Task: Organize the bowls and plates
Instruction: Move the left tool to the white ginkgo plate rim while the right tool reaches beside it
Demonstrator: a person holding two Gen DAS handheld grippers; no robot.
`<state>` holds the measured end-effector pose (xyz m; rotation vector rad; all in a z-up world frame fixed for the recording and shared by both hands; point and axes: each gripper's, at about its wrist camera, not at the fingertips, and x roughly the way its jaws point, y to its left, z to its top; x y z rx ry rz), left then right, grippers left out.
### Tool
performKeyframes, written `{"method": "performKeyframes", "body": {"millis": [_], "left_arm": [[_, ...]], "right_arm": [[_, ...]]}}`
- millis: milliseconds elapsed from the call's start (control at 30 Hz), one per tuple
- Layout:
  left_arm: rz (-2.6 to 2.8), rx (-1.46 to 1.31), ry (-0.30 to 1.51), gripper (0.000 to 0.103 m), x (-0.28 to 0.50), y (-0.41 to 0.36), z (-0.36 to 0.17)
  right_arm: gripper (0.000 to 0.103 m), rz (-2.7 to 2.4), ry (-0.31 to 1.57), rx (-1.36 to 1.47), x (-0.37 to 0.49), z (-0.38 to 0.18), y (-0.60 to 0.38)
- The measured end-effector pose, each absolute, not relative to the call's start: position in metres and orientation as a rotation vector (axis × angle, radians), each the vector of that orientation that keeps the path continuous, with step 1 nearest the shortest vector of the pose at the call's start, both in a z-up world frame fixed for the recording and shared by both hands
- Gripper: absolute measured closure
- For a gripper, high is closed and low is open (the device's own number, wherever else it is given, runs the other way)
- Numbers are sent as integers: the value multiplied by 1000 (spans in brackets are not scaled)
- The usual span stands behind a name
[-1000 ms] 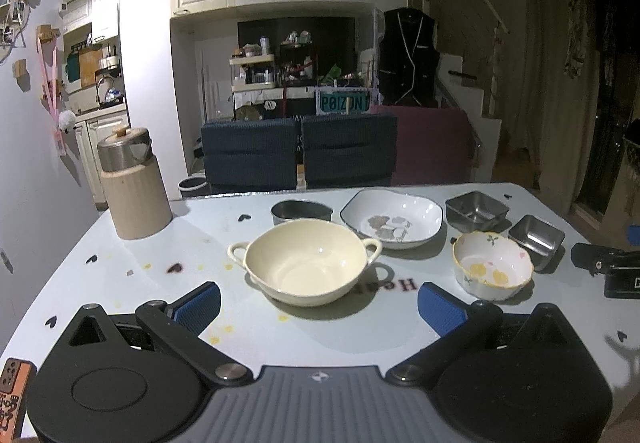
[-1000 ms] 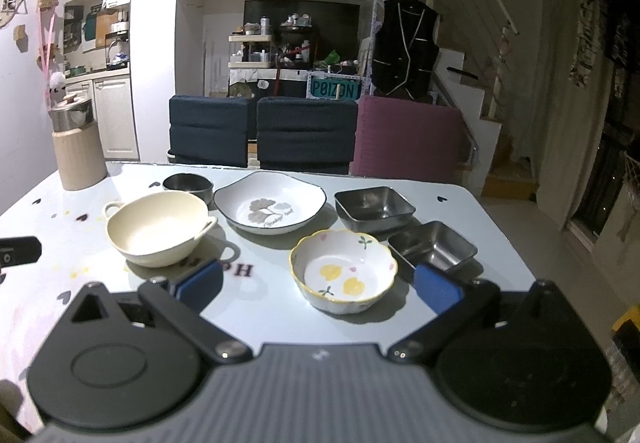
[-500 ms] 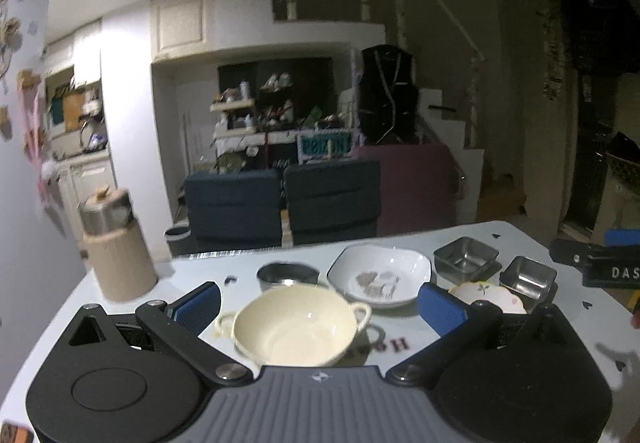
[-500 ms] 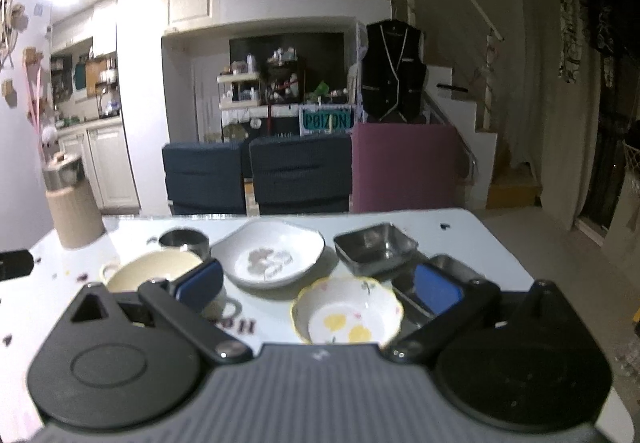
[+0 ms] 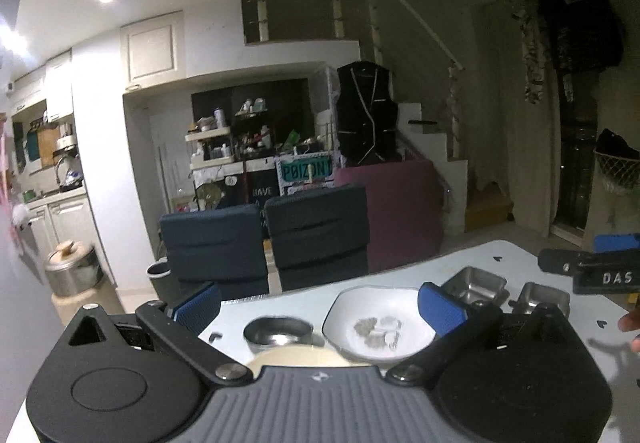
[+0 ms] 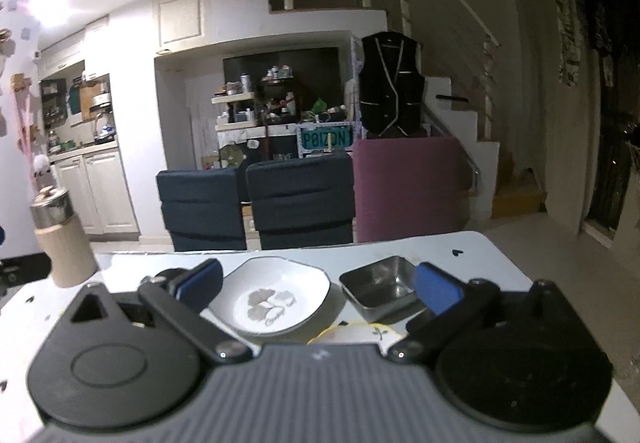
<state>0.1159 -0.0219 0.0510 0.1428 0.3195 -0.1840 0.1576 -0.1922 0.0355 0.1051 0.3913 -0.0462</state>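
Observation:
My left gripper (image 5: 319, 304) is open and empty, held above the near part of the white table (image 5: 504, 255). Under it, only the rim of the cream two-handled bowl (image 5: 300, 357) shows. Beyond lie a round steel bowl (image 5: 278, 329), a white leaf-print plate (image 5: 378, 325) and two square steel trays (image 5: 476, 283) (image 5: 544, 297). My right gripper (image 6: 319, 288) is also open and empty. The same white plate (image 6: 272, 301) and one steel tray (image 6: 380, 285) lie ahead of it. The yellow-flowered bowl (image 6: 360, 333) is mostly hidden under its body.
A beige canister with a steel lid (image 6: 60, 239) stands at the table's far left. Two dark blue chairs (image 6: 256, 207) and a purple seat (image 6: 408, 187) stand behind the far edge. A person's fingers (image 5: 630, 321) show at the right edge.
Both views have tilted upward, so the dishes slid down the frames. The cream and flowered bowls are now mostly hidden under the gripper bodies. Both grippers stayed open.

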Motion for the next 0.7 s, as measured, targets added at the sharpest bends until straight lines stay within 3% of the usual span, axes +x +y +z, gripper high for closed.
{"method": "performKeyframes", "body": {"millis": [267,700], "left_arm": [[-219,190,326,0,188,-28,45],[-276,168,446,0,307,-28,-9]], "right_arm": [[0,-42,431,170,197,26,-200],[0,-80,580,318,281,-9,-210]]}}
